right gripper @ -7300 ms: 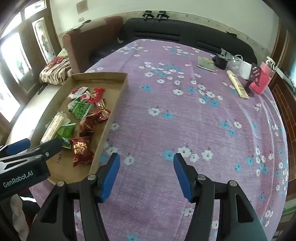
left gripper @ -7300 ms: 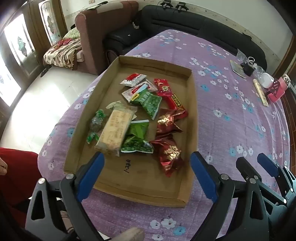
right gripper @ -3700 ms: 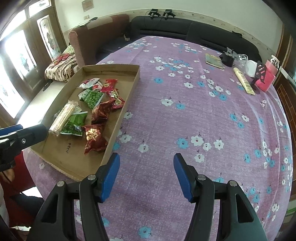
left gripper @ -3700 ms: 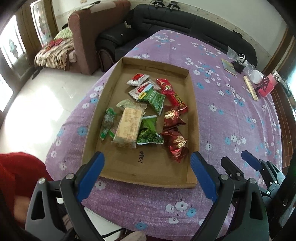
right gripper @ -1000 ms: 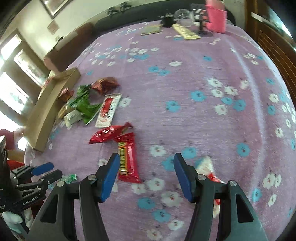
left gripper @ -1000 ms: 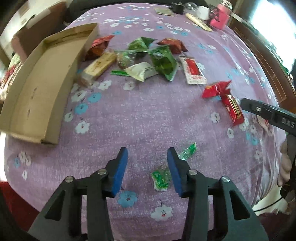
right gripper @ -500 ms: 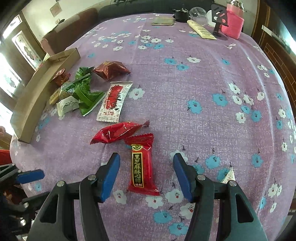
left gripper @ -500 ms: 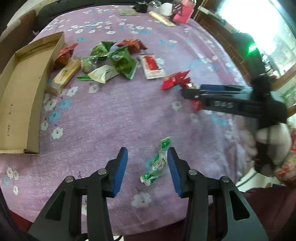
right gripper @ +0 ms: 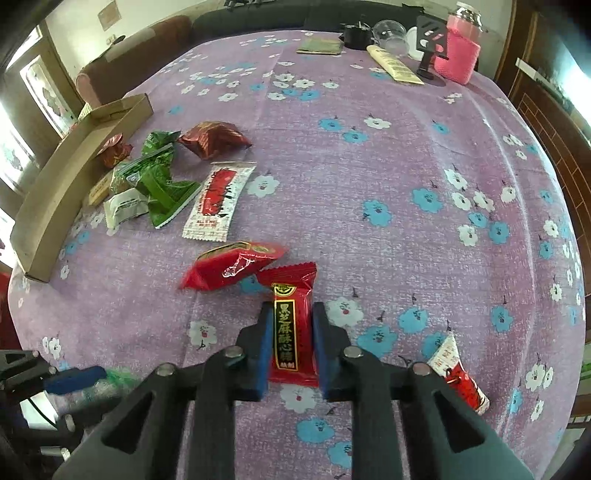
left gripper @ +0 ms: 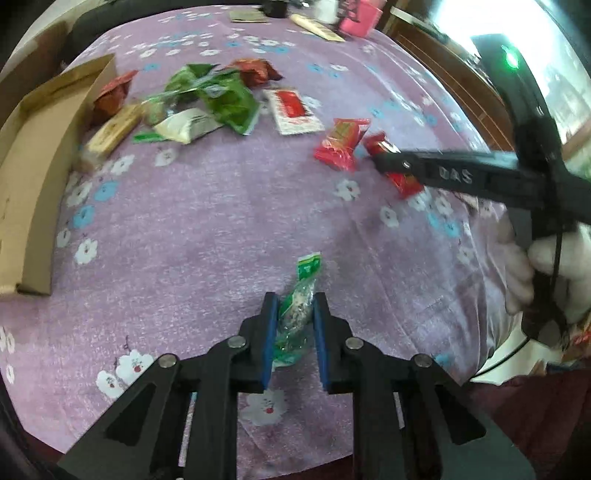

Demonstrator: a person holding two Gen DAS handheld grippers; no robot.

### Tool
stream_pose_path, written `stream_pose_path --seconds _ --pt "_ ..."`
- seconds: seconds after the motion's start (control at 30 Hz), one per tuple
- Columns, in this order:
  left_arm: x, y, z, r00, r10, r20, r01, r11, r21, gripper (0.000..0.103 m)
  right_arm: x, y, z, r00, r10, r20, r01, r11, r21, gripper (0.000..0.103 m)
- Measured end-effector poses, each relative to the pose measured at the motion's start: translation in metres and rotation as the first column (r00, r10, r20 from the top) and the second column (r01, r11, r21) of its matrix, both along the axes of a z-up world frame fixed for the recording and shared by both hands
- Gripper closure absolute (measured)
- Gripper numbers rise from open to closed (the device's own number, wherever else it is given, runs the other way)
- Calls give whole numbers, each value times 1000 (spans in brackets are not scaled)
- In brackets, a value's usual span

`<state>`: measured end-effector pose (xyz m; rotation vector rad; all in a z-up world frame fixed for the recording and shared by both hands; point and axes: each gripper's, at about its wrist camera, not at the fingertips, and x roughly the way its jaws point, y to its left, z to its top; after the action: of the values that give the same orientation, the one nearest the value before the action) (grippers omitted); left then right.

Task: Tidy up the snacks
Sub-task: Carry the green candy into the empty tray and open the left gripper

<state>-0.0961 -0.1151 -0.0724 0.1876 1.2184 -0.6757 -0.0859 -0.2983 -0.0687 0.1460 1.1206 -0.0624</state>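
1. The counter (right gripper: 424, 155) wears a purple flowered cloth.
2. A cardboard tray (right gripper: 55, 192) sits at its left edge.
3. Snack packets (right gripper: 162, 184) lie scattered beside the tray.
4. A pink cup (right gripper: 456, 55) stands at the far edge.

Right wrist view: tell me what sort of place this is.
Most likely a home living room. A black sofa and a brown armchair stand behind a table under a purple floral tablecloth, and household bits such as a pink-sleeved bottle sit at its far edge.

I see glossy foil on the red snack pack (right gripper: 293, 328), matt cardboard tray (right gripper: 55, 184), fuzzy purple cloth covering counter (right gripper: 369, 166).
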Motion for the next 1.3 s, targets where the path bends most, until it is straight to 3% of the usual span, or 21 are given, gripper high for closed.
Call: stream_pose_path --seconds 0.23,0.4,0.63,0.9,1.1,1.3 --pt "16 22 25 991 132 17 -130 988 -84 83 -9 -3 10 1000 -8 22 8 999 34 86" --pt "34 51 56 975 212 73 -204 974 -99 83 -9 6 31 998 7 61 -11 997 73 86" --pt "79 115 86 921 352 165 -339 935 -103 83 33 54 59 990 94 104 -113 974 195 86" --pt "144 169 74 885 419 204 -421 906 -39 82 105 131 68 983 160 86 -181 914 364 86" --pt "179 199 50 877 445 179 -455 890 15 82 152 184 59 978 195 69 -207 904 374 86" --pt "190 215 33 879 456 138 -464 885 35 82 175 230 31 973 229 17 -220 909 353 86"
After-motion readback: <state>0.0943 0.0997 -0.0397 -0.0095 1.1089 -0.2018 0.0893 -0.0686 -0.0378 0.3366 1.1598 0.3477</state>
